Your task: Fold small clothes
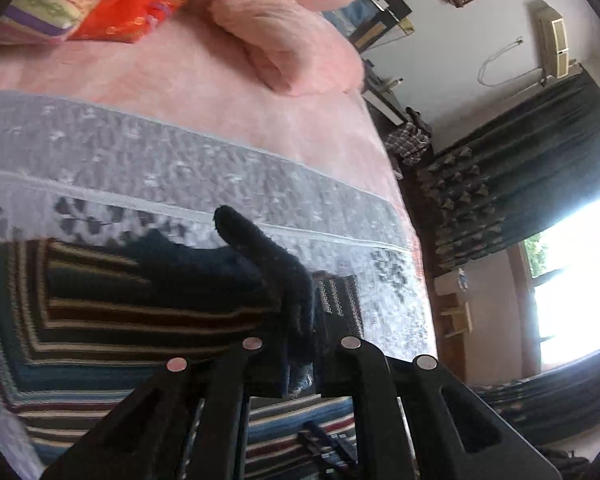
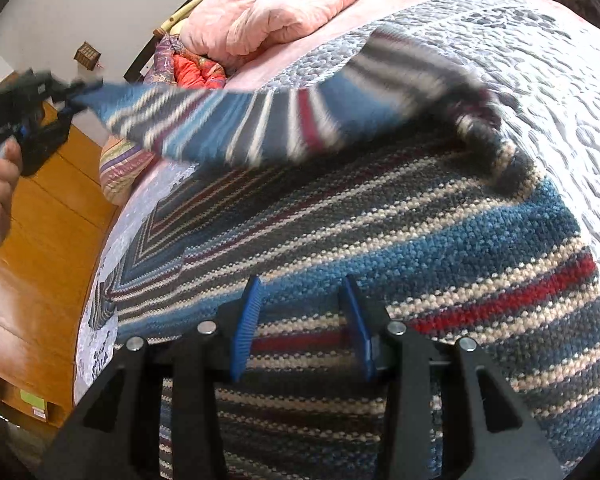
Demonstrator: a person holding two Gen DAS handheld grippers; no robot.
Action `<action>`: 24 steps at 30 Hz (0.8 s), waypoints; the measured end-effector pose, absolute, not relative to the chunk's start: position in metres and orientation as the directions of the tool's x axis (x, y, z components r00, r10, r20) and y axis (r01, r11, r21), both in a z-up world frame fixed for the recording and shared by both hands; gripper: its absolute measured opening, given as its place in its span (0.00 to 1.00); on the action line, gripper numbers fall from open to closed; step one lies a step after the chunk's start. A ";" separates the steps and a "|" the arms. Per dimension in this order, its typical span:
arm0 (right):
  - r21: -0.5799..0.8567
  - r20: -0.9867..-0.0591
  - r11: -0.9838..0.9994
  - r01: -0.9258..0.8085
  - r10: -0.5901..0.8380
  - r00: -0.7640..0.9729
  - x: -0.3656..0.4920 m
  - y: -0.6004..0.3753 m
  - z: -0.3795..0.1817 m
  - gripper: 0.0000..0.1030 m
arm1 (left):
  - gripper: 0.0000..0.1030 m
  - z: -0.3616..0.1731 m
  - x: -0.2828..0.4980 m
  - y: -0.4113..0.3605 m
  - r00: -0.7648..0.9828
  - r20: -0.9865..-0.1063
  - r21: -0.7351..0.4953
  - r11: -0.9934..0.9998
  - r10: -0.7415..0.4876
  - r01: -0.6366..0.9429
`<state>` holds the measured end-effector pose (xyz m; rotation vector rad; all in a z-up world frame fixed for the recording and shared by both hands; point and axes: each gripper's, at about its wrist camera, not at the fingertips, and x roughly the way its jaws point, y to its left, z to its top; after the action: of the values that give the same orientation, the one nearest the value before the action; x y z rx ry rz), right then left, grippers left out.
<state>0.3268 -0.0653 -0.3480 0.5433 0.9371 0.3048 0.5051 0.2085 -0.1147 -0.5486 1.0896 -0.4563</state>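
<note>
While left gripper [image 1: 298, 354] pinches sweater [image 2: 420, 232], right gripper [image 2: 304, 328] (open) hovers.

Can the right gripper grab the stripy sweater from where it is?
Probably yes. The right gripper is open just above the striped sweater, with nothing between them.

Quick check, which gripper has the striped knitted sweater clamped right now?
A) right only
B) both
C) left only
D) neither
C: the left gripper is shut on a dark edge of the striped knitted sweater and lifts a corner of it off the bed, while the right gripper hovers over the fabric with its blue fingers apart and nothing between them.
</note>
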 end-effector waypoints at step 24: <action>0.559 -0.670 0.827 -0.051 0.487 0.560 0.328 -0.056 -0.344 0.41 | 0.51 -0.252 0.465 0.279 0.416 -0.765 -0.585 0.800 -0.491 -0.131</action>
<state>0.3278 -0.0564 -0.3439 0.5211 0.9307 0.3345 0.4649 0.2795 -0.2515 -0.6352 1.1376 -0.2460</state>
